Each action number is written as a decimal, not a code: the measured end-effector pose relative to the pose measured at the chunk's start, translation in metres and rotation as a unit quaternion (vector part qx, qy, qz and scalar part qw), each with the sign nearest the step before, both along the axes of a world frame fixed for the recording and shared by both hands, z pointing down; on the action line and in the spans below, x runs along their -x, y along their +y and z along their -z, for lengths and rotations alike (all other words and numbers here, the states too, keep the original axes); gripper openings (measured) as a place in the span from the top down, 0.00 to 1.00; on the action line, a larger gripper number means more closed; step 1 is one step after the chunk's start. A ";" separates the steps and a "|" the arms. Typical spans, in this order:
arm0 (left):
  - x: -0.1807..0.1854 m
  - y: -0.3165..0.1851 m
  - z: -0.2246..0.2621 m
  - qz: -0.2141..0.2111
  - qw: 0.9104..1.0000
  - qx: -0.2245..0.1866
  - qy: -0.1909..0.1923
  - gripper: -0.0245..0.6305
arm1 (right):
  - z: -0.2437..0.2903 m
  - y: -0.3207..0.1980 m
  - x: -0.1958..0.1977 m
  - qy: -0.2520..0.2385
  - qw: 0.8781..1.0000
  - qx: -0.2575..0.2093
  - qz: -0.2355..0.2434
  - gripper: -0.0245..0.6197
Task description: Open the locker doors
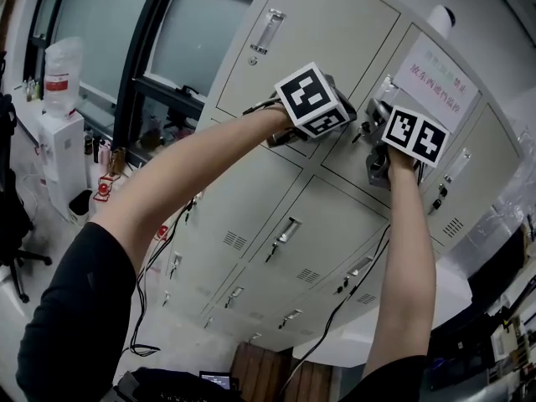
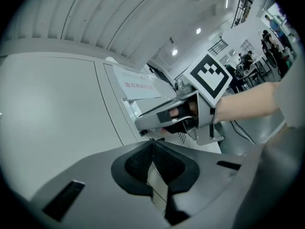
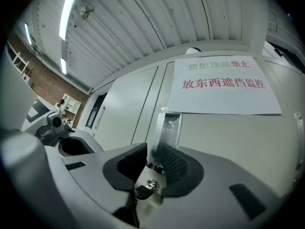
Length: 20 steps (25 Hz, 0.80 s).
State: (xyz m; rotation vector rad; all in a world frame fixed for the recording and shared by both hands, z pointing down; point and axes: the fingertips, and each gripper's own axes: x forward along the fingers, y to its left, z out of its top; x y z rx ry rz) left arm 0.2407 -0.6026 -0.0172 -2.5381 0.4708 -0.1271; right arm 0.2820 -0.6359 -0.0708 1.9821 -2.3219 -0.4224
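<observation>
A bank of grey lockers [image 1: 276, 174] fills the head view. The top door bearing a paper sign [image 1: 431, 78] has an upright metal handle [image 3: 167, 125] with a key [image 3: 147, 187] below it. My right gripper [image 3: 153, 151] has its pads closed on the lower end of that handle. The same gripper [image 2: 143, 120] shows in the left gripper view, reaching to the handle. My left gripper [image 2: 153, 149] is shut, its tips close against the locker front just left of the signed door. In the head view the left gripper [image 1: 352, 128] sits beside the right gripper [image 1: 377, 115].
Lower doors with handles [image 1: 283, 234] run below. A white roll [image 1: 441, 17] stands on top of the lockers. A water dispenser [image 1: 60, 132] and windows are at the left. A black cable [image 1: 343, 300] hangs under my right arm.
</observation>
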 end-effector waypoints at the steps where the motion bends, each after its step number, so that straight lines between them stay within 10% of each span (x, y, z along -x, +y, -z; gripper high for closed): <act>1: 0.000 0.001 0.001 -0.006 1.000 0.005 0.002 0.93 | 0.000 -0.002 0.000 -0.005 1.000 0.000 0.000 0.79; 15: 0.013 0.003 -0.004 -0.043 0.999 0.011 0.004 0.93 | -0.005 0.013 0.014 -0.008 1.000 0.023 0.006 0.84; 20: 0.011 0.017 -0.022 -0.082 0.995 0.035 -0.033 0.75 | -0.004 0.050 0.020 -0.006 0.999 0.028 0.037 0.84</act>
